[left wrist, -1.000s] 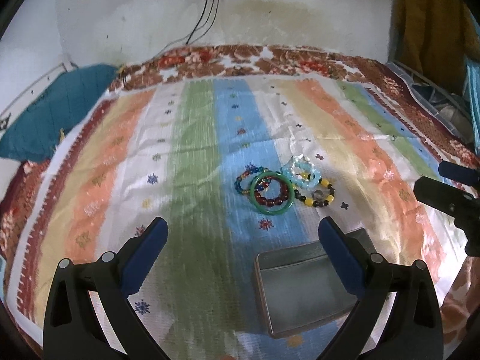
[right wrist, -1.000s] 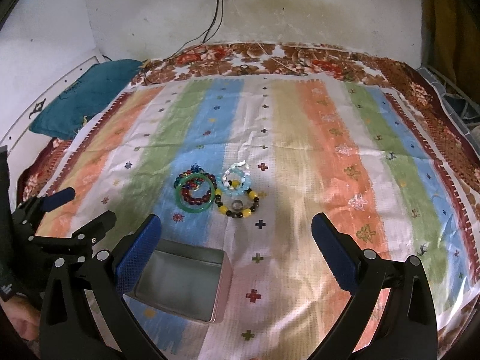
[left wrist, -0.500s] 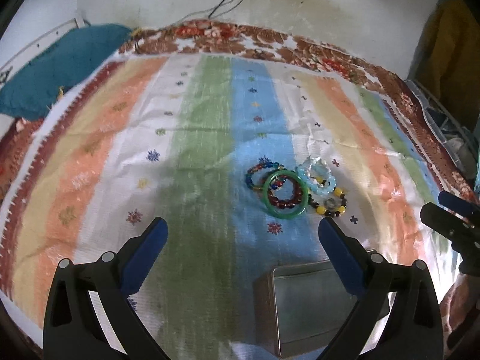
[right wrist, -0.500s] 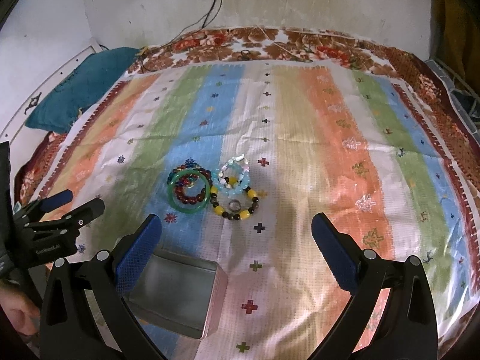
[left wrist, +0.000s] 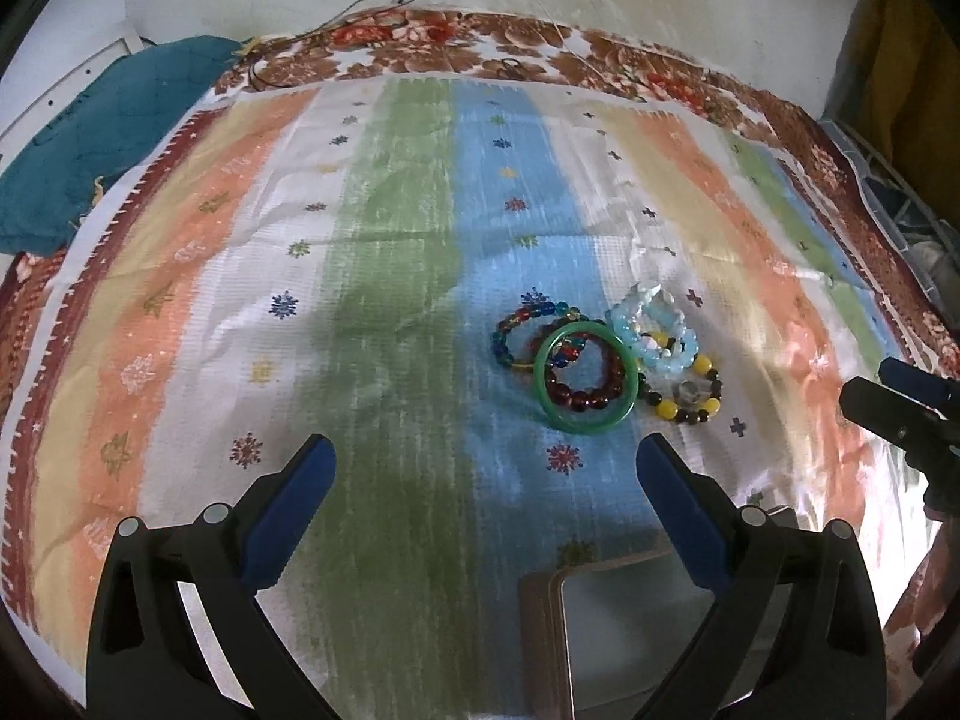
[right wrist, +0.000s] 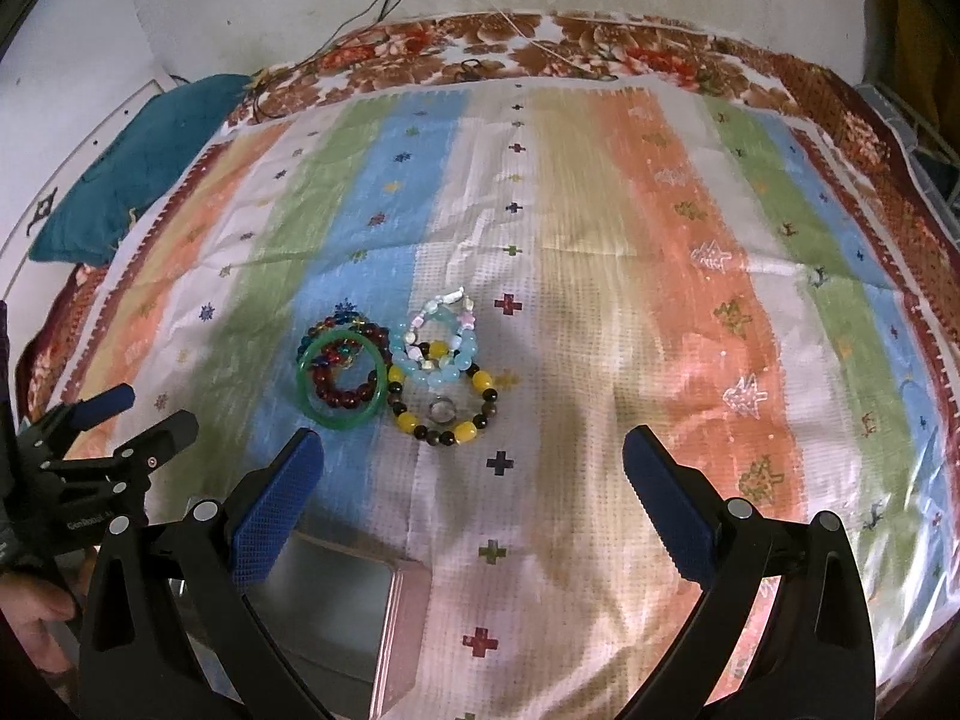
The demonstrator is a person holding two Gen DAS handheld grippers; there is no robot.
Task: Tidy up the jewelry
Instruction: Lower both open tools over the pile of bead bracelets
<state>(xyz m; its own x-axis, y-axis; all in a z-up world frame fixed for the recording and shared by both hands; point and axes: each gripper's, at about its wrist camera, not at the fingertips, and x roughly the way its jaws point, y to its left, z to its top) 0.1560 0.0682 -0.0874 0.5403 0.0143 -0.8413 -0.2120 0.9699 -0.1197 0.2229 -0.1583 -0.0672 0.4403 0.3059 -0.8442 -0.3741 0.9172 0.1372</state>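
A heap of bracelets lies on the striped bedspread: a green bangle (left wrist: pixel 588 427) (right wrist: pixel 342 421) around a dark red bead bracelet (left wrist: pixel 597 401), a multicoloured bead bracelet (left wrist: pixel 509 333), a pale blue one (left wrist: pixel 667 360) (right wrist: pixel 445 376) and a yellow-and-black one (left wrist: pixel 691 411) (right wrist: pixel 408 422). A small ring (right wrist: pixel 443 408) rests inside the yellow-and-black one. My left gripper (left wrist: pixel 486 480) (right wrist: pixel 150 414) is open and empty, short of the heap. My right gripper (right wrist: pixel 474 480) (left wrist: pixel 870 384) is open too, just behind the yellow-and-black bracelet. An open metal tin (left wrist: pixel 630 630) (right wrist: pixel 324 612) sits nearest me.
The striped cloth (right wrist: pixel 660 210) covers a floral bedspread (left wrist: pixel 420 42) that reaches a white wall. A teal pillow (left wrist: pixel 90 138) lies at the far left. A hand (right wrist: pixel 30 606) holds the left gripper. Cables hang down the wall.
Both views have tipped down toward the bed, so less wall shows and the tin sits lower in frame. The bracelets have not moved. Both grippers stay open.
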